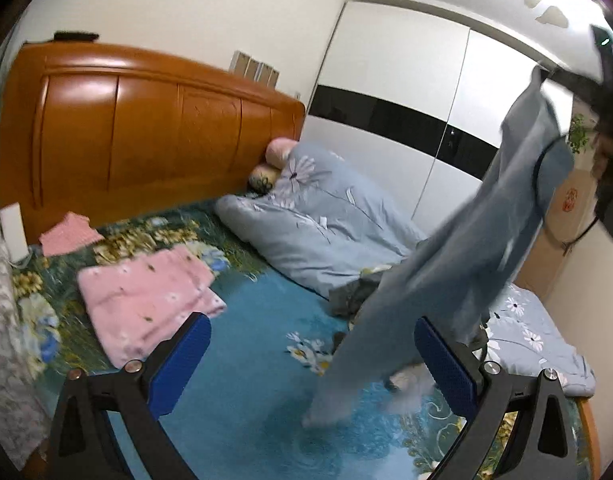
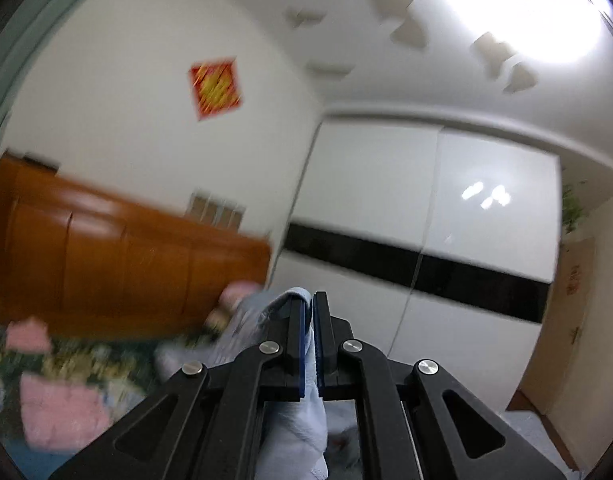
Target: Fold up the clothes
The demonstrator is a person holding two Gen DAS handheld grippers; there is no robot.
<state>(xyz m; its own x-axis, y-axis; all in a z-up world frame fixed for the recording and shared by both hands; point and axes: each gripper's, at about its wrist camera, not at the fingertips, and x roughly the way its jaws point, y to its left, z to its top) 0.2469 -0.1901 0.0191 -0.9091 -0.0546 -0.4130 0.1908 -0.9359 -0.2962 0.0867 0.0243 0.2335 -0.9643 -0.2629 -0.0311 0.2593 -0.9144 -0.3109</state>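
A light blue garment (image 1: 458, 256) hangs high over the bed, stretched from the upper right down to the sheet, where its lower end touches. My right gripper (image 2: 309, 308) is shut on the garment (image 2: 302, 432), whose cloth is pinched between the blue pads and spills below the jaws. In the left wrist view that right gripper (image 1: 554, 74) appears at the top right, holding the garment's top edge. My left gripper (image 1: 310, 344) is open low over the bed, with nothing between its blue pads (image 1: 182, 364). A folded pink garment (image 1: 146, 300) lies on the sheet to the left.
The bed has a blue flowered sheet (image 1: 246, 360), a wooden headboard (image 1: 138, 128) and a rumpled grey-blue duvet (image 1: 318, 216) by the white wardrobe (image 1: 418, 92). A smaller pink cloth (image 1: 68, 232) lies near the headboard. A cardboard box (image 1: 562, 216) stands at the right.
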